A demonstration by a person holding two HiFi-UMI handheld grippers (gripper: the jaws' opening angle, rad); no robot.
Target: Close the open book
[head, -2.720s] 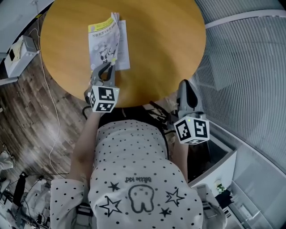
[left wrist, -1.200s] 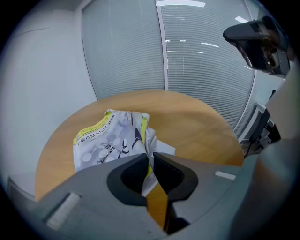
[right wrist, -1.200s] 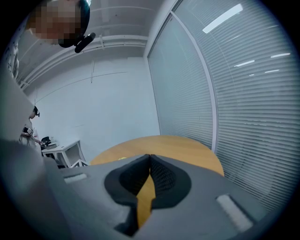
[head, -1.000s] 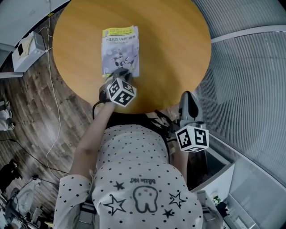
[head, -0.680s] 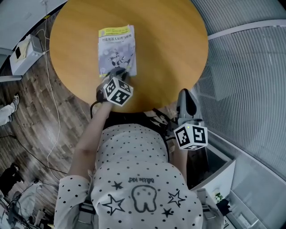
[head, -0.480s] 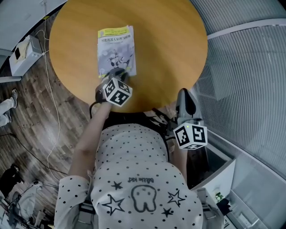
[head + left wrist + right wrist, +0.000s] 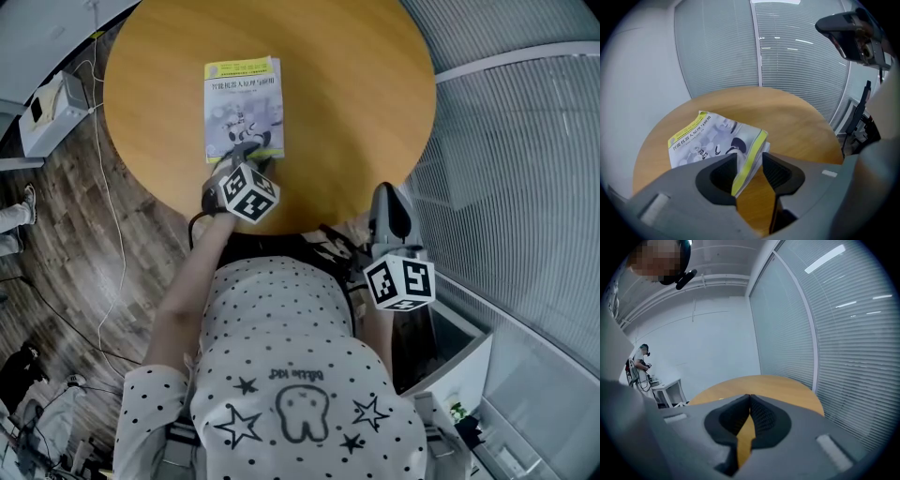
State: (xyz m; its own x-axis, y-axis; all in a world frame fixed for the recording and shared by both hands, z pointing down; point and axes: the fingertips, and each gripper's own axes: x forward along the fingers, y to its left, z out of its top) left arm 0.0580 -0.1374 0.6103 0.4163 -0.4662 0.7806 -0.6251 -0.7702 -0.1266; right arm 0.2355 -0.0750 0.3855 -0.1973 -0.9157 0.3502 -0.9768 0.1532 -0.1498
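The book [image 7: 244, 108] lies closed on the round wooden table [image 7: 356, 94], its grey and yellow cover facing up. My left gripper [image 7: 246, 152] is at the book's near edge. In the left gripper view its jaws are opening [image 7: 750, 161]. The book's yellow-edged corner [image 7: 752, 152] stands between them, with a gap to the right pad. My right gripper [image 7: 389, 192] hangs off the table's near right edge, away from the book. In the right gripper view [image 7: 749, 404] its jaws are shut on nothing.
A white box [image 7: 42, 112] and a cable [image 7: 108, 216] lie on the wooden floor to the left. Slatted blinds [image 7: 525, 141] run along the right. A white bin [image 7: 450, 361] stands at lower right. A distant person [image 7: 642, 362] stands by a white side table.
Earlier the book's pages were fanned with the left gripper at its lower left. Now it lies flat and closed, the left gripper at its near edge. The right gripper has not moved.
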